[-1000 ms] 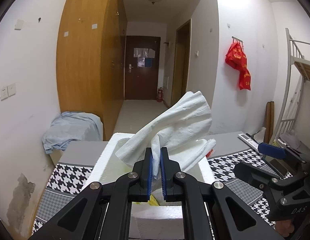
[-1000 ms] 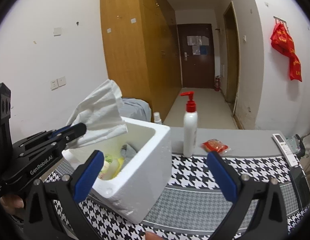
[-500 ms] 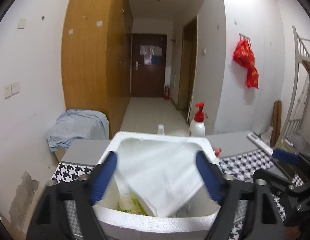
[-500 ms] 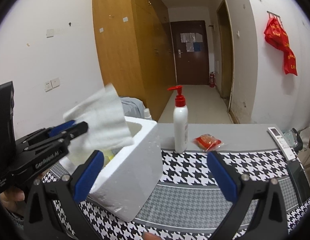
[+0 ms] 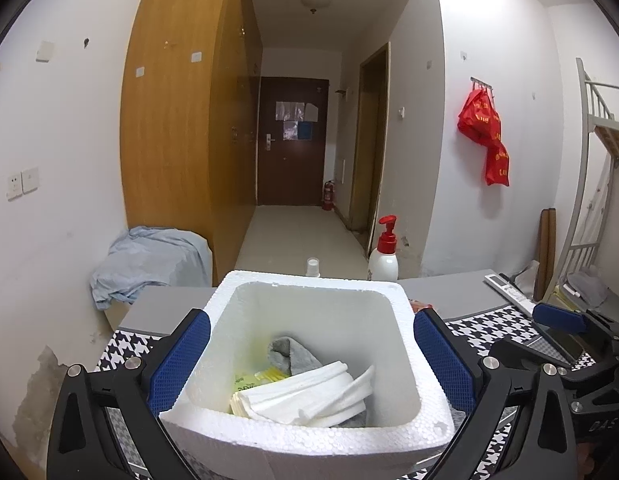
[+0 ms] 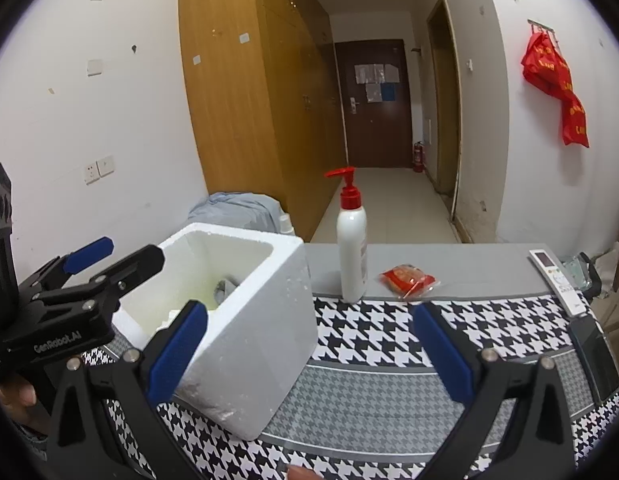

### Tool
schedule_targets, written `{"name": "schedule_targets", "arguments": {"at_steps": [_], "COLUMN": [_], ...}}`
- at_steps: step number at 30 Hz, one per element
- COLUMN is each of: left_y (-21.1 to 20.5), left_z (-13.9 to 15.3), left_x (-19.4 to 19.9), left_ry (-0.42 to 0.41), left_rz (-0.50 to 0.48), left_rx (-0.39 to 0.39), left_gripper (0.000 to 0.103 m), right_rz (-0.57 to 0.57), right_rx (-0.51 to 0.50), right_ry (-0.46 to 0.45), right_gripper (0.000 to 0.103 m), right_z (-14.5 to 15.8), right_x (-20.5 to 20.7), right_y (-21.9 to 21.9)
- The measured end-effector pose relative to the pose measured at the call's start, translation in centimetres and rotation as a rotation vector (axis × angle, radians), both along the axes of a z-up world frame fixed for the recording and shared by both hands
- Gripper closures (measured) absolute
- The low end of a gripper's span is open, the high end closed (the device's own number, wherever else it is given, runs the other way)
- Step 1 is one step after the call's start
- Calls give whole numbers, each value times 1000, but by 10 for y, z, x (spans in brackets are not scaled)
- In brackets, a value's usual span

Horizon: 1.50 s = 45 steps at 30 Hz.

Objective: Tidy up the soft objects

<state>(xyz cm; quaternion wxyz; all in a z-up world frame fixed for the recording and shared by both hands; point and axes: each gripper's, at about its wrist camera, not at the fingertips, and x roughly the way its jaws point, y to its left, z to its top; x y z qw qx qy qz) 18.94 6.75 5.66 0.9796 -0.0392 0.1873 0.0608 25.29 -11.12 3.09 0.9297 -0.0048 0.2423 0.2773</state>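
Left gripper (image 5: 311,354), jaws just opened wide, hovers over crumpled white tissue (image 5: 309,398) in foam box (image 5: 309,438).

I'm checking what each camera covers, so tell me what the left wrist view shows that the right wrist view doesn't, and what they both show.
Only the left wrist view looks down into the foam box and shows the white towel lying inside over a grey cloth, plus the bunk bed ladder.

Only the right wrist view shows the red snack packet whole and the box's outer wall.

Both show the pump bottle, the remote, the houndstooth cloth and the red bag on the wall.
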Motion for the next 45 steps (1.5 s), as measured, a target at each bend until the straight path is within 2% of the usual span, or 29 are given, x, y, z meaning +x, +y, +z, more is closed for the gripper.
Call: {"name": "schedule_targets", "arguments": {"at_steps": [8, 25, 29, 33, 39, 45], "left_y": [-12, -41, -44, -52, -56, -63], "left_z": [8, 16, 11, 5, -8, -18], "left_x": [-22, -81, -90, -97, -113, -128], "left_ry": [-18, -70, -81, -95, -124, -122], "left_rz": [7, -2, 4, 1, -6, 5], "left_rx": [6, 31, -5, -1, -29, -7], "left_gripper": [1, 1, 1, 1, 1, 1], "right_rz": [-10, -37, -35, -45, -35, -1], "right_rx": [0, 44, 57, 59, 71, 74], "right_ry": [-16, -92, -111, -163, -192, -256], "right_gripper": [0, 0, 0, 0, 0, 0], "right_z": [3, 10, 8, 3, -7, -19], "right_x": [-12, -66, -77, -92, -105, -130], "right_y": [-8, -44, -53, -59, -68, -68]}}
